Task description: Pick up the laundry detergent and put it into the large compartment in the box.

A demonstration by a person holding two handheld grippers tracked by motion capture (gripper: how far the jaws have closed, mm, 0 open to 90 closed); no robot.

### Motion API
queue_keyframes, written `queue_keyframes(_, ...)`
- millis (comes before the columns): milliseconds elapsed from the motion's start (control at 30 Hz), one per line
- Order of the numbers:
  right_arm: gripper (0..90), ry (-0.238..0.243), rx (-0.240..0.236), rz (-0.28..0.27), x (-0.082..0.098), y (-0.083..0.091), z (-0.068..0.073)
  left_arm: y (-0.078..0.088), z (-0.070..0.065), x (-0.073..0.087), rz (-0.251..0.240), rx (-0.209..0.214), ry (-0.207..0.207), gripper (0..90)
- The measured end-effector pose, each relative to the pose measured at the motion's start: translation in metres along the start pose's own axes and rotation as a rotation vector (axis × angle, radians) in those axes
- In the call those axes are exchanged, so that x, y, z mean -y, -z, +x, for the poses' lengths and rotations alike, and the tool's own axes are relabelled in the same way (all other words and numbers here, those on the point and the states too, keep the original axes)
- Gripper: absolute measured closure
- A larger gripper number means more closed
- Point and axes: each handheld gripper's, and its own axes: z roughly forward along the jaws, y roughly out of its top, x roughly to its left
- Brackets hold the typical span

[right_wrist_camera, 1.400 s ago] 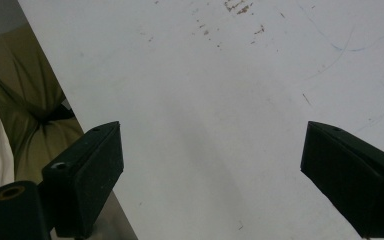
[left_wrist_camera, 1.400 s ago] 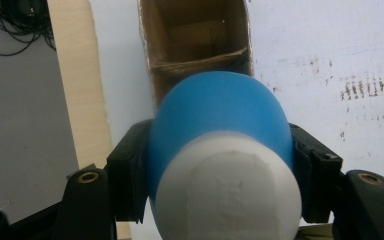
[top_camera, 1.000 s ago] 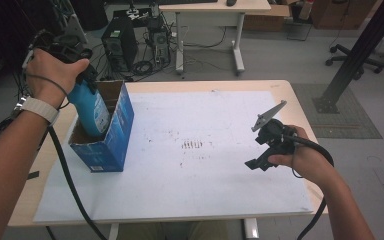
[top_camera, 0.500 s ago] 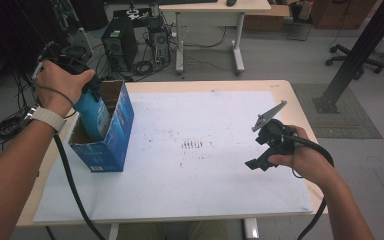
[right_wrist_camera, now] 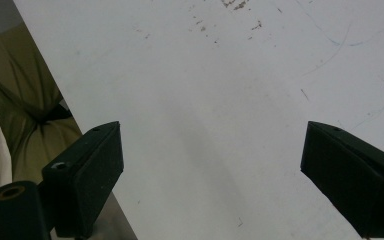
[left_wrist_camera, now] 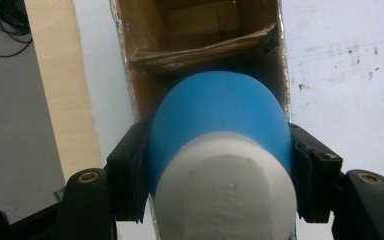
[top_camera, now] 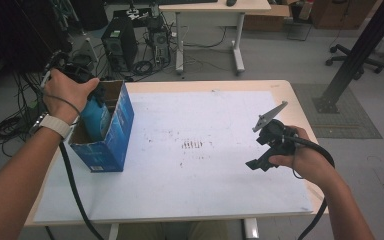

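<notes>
Now your left jaws pinch the bottle (left_wrist_camera: 219, 120) by its blue body, one pad at three o'clock and one at nine, just below the white cap (left_wrist_camera: 226, 192). It looks like smooth, rigid plastic, likely light but slick, so that hold across the widest part is the safest; I would not shift toward the cap. From above, your left gripper (top_camera: 87, 86) has the bottle hanging base first inside the open blue box (top_camera: 111, 139), which stands at the bench's (top_camera: 230, 200) nine o'clock edge. The box shows bare cardboard walls and a folded flap (left_wrist_camera: 200, 45) inside; nothing else in it can be made out. Your right gripper (top_camera: 267, 150) sits low near three o'clock, jaws spread wide over bare white sheet (right_wrist_camera: 220, 125), pinching nothing.
</notes>
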Motion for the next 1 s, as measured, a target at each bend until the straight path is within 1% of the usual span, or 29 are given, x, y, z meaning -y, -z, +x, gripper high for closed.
queue_keyframes(500,10.1,-0.005,0.0,0.003,0.001,-0.001,0.0,-0.024,-0.002,0.004,-0.002,-0.002,-0.011,37.4)
queue_keyframes(1000,10.1,-0.008,-0.003,0.008,0.003,-0.002,-0.001,-0.044,-0.001,0.008,-0.001,-0.004,-0.014,37.4)
